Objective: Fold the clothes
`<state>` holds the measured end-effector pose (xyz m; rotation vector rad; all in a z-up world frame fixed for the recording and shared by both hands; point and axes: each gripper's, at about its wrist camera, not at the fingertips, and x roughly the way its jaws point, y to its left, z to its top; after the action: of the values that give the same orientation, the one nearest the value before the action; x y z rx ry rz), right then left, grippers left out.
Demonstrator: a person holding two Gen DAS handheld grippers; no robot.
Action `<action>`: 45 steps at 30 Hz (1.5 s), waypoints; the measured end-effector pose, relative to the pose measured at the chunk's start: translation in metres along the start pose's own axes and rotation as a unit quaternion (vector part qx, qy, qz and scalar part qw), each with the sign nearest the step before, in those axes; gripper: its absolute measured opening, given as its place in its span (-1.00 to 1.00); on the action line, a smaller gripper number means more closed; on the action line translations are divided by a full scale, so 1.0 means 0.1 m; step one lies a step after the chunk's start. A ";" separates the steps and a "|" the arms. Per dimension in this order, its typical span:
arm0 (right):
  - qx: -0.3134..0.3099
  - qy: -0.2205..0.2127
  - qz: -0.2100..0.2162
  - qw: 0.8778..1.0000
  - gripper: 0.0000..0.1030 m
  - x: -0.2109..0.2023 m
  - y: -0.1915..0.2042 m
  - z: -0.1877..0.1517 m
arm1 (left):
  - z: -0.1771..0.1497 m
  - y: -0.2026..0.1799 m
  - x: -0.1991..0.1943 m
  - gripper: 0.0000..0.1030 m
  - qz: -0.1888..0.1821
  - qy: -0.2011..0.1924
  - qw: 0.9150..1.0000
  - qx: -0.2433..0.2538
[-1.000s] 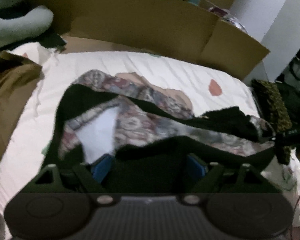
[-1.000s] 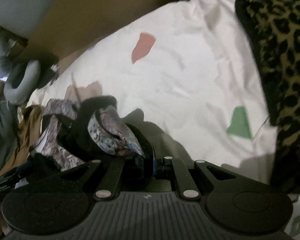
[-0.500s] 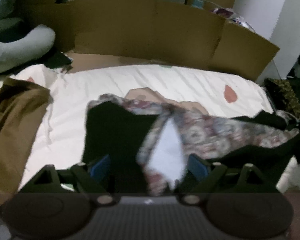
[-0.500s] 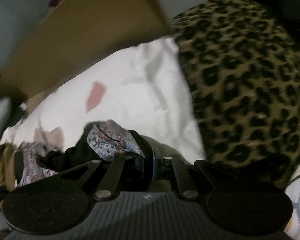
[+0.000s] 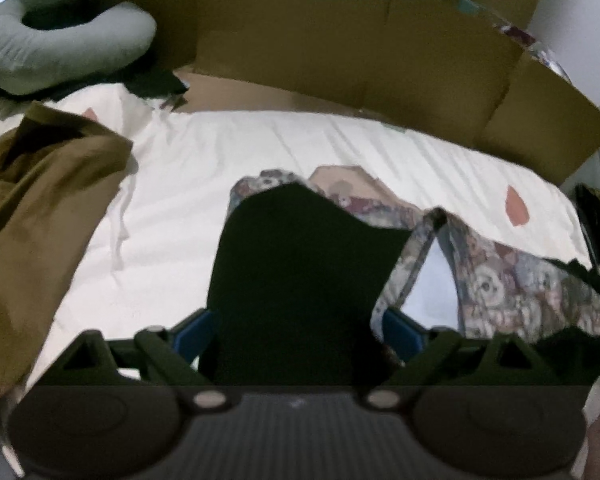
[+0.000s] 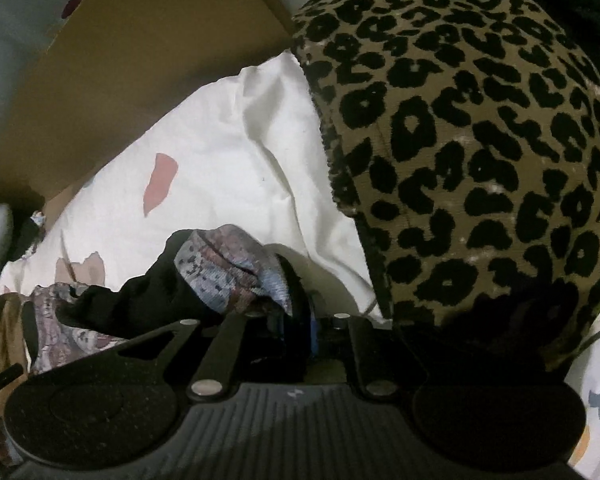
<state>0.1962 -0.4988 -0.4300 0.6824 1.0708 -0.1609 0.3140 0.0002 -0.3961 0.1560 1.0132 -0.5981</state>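
A bear-print garment [image 5: 496, 284] with a black lining [image 5: 300, 264] lies spread on the white sheet [image 5: 260, 152]. My left gripper [image 5: 296, 332] is over its near edge. Its jaws stand wide and are still opening, with the black lining lying loose between the blue pads [image 5: 192, 332]. In the right wrist view, a bunched corner of the same garment [image 6: 228, 268] sits between the fingers of my right gripper [image 6: 296, 332]. These jaws are narrow and starting to open, and the cloth is still pinched there. The rest of the garment trails off to the left.
A leopard-print blanket [image 6: 480, 140] is heaped close on the right of the right gripper. An olive-brown garment [image 5: 32, 208] lies at the sheet's left side. A cardboard wall [image 5: 340, 48] runs along the far edge, with a grey neck pillow [image 5: 60, 48] at the far left.
The left gripper has slid left along the garment, its jaws spreading wider. The right gripper carried its corner towards the leopard blanket, and its fingers have parted slightly.
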 end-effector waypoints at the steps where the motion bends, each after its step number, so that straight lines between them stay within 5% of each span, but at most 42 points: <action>1: 0.004 0.004 0.006 1.000 -0.51 0.01 0.00 0.00 | 0.02 -0.01 0.02 0.80 -0.002 -0.001 1.000 -0.001; 5: 0.010 0.010 0.018 1.000 -0.14 -0.02 -0.01 -0.07 | 0.14 0.01 0.14 0.81 -0.013 -0.005 1.000 -0.011; 13: 0.024 0.027 0.022 0.999 -0.08 0.01 -0.08 -0.14 | 0.36 0.10 0.43 0.82 0.001 0.004 1.000 -0.016; 24: 0.013 0.046 0.028 0.998 -0.08 0.11 -0.01 -0.20 | 0.68 0.36 0.81 0.75 -0.053 0.035 0.995 -0.071; 28: 0.011 0.046 0.027 0.999 -0.07 0.12 0.01 -0.20 | 0.73 0.34 0.88 0.49 -0.066 0.049 0.994 -0.077; 31: 0.012 0.044 0.029 0.999 -0.06 0.13 0.03 -0.21 | 0.75 0.31 0.92 -0.18 -0.070 0.065 0.993 -0.074; 32: 0.012 0.044 0.030 0.999 -0.06 0.14 0.03 -0.21 | 0.74 0.28 0.92 -0.62 -0.065 0.072 0.993 -0.064; 33: 0.012 0.044 0.030 0.998 -0.06 0.15 0.04 -0.22 | 0.73 0.26 0.92 -0.80 -0.063 0.076 0.994 -0.056; 38: 0.000 0.044 0.035 0.998 -0.09 0.18 0.06 -0.25 | 0.70 0.26 0.73 -0.85 -0.064 0.069 0.995 -0.040; 42: -0.012 0.043 0.039 0.998 -0.61 0.19 0.09 -0.25 | 0.68 0.29 0.46 -0.88 -0.056 0.063 0.996 -0.033; 45: -0.027 0.041 0.039 0.998 -0.69 0.16 0.13 -0.24 | 0.67 0.32 0.23 -0.88 -0.047 0.059 0.997 -0.029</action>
<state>0.1917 -0.4707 -0.4455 0.6866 1.1215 -0.0372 0.3905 -0.0084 -0.3846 0.0948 1.1567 -0.6502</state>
